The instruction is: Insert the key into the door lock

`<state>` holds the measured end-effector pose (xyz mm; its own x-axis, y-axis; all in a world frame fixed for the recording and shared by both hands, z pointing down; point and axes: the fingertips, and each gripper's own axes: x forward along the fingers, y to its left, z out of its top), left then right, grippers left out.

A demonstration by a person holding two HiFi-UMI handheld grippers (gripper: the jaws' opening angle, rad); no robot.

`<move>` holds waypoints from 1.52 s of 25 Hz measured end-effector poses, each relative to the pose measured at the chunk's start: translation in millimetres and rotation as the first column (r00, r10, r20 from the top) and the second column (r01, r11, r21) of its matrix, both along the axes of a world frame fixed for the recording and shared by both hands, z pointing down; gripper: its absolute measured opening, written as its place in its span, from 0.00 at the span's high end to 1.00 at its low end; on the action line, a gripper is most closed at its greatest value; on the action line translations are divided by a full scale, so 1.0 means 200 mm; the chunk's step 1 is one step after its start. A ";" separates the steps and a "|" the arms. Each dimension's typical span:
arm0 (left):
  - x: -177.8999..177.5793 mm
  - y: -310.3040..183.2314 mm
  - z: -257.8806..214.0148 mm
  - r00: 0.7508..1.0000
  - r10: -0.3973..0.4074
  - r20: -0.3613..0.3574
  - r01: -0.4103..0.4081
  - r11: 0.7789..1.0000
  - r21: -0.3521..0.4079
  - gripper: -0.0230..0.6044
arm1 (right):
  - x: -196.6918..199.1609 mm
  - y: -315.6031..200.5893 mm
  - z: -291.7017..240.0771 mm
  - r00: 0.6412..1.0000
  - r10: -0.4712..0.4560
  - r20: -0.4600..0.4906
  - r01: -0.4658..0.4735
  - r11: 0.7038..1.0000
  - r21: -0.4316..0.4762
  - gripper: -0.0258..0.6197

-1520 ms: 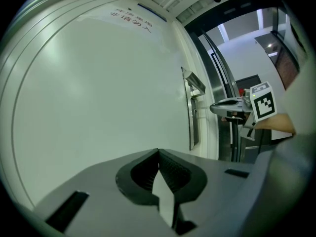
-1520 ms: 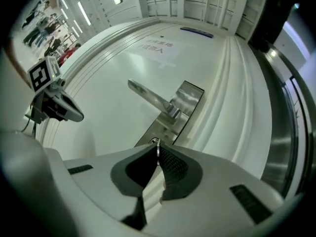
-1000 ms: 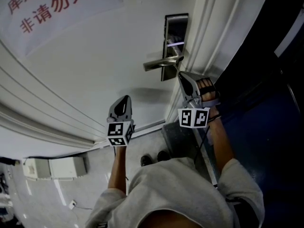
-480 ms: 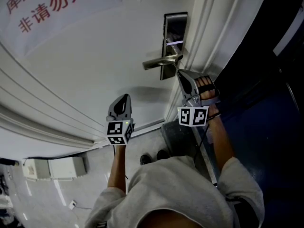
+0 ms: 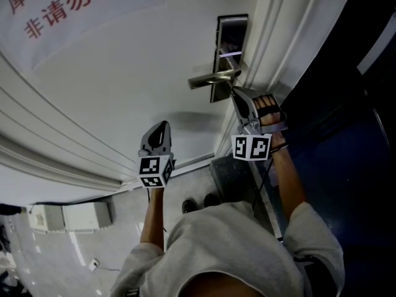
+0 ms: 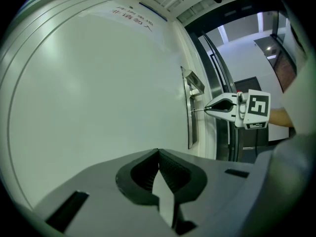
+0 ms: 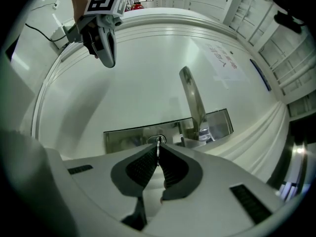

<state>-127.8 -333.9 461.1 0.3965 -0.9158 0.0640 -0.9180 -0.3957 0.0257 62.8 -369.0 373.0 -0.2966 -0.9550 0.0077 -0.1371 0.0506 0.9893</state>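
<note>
Key (image 7: 158, 143) sits pinched in the right tool's (image 7: 158, 154) narrow jaws in the right gripper view, its tip at the keyhole of the plate (image 7: 123, 135), beside the handle (image 7: 192, 100). In the left gripper view the left tool (image 6: 158, 154) is closed on nothing, facing the door (image 6: 98, 93). In the head view the tools hang well apart, the right one at the plate.

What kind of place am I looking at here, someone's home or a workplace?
Probably a workplace, at the door of a storeroom. The white door has a metal lock plate and a lever handle. It also bears a paper notice in red Chinese characters, apparently warning against entry.
</note>
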 end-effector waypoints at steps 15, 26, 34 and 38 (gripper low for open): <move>0.04 -0.01 0.00 1.000 0.022 -0.006 -0.022 1.000 -0.001 0.93 | 0.01 -0.02 -0.02 0.999 0.037 -0.022 -0.038 0.997 -0.060 0.91; 0.03 -0.02 0.01 1.000 0.025 -0.007 -0.025 1.000 -0.004 0.93 | -0.01 -0.05 -0.02 0.988 0.113 -0.104 -0.118 0.992 -0.042 0.91; 0.03 -0.02 0.02 1.000 0.031 -0.006 -0.031 0.999 -0.010 0.93 | -0.04 -0.07 -0.01 0.985 0.142 -0.096 -0.143 0.990 -0.007 0.91; 0.01 -0.03 0.02 1.000 0.024 -0.007 -0.024 1.000 -0.010 0.93 | -0.05 -0.10 -0.01 0.986 0.140 -0.095 -0.140 0.990 0.001 0.91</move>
<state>-125.6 -339.0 465.1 0.4188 -0.9053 0.0706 -0.9081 -0.4173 0.0358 52.7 -389.0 371.8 -0.1576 -0.9869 0.0347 -0.0494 0.0430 0.9979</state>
